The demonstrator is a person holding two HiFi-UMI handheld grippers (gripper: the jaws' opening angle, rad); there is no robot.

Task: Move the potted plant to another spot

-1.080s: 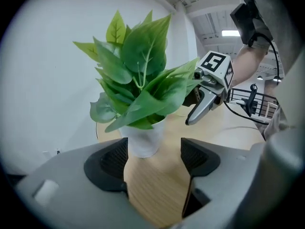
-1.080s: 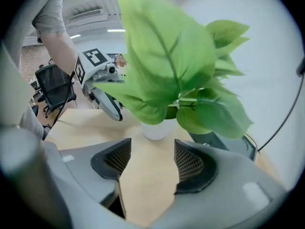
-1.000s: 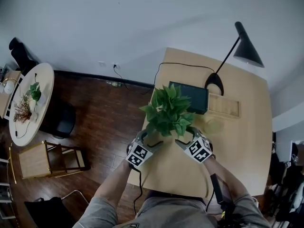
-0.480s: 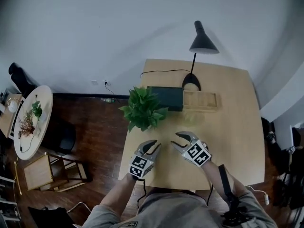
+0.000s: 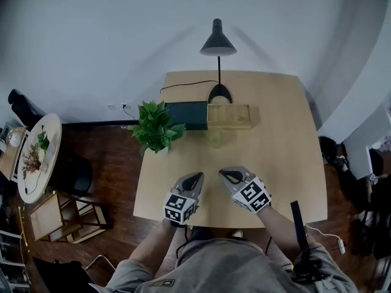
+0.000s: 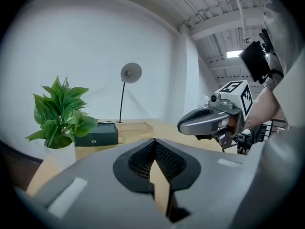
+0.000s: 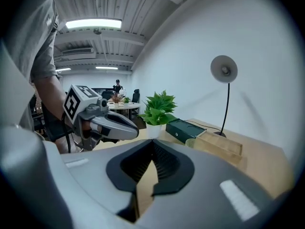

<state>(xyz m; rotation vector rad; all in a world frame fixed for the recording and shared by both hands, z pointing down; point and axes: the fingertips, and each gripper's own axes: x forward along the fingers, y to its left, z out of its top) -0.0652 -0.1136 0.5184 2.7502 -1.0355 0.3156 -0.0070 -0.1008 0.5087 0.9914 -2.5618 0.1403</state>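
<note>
Both of my claws have come back from the potted plant (image 5: pixel 155 127). A moment ago they were right up against it, one on each side. Now the plant stands alone in its white pot, upright, at the far left edge of the wooden table (image 5: pixel 275 163). It is just beside the left end of a dark box (image 5: pixel 186 115).

My left claw (image 5: pixel 197 177) and my right claw (image 5: pixel 225 174) are over the near part of the table, well apart from the plant. They sit side by side with a small gap between them, and both point toward the far side. Both claws have just been closing. Now the tips of each one meet, and nothing is between them.

Next to the dark box, on its right, lies a light wooden tray (image 5: pixel 229 116). Behind them is a black lamp (image 5: pixel 218 44) with a thin pole and a round foot. Its cord runs off to the left along the back of the table.

Off to the left, down on the dark wood floor (image 5: pixel 110 157), is a round table (image 5: pixel 36 157) with little plants on it. Near that is a small wooden stool (image 5: pixel 61 215).
</note>
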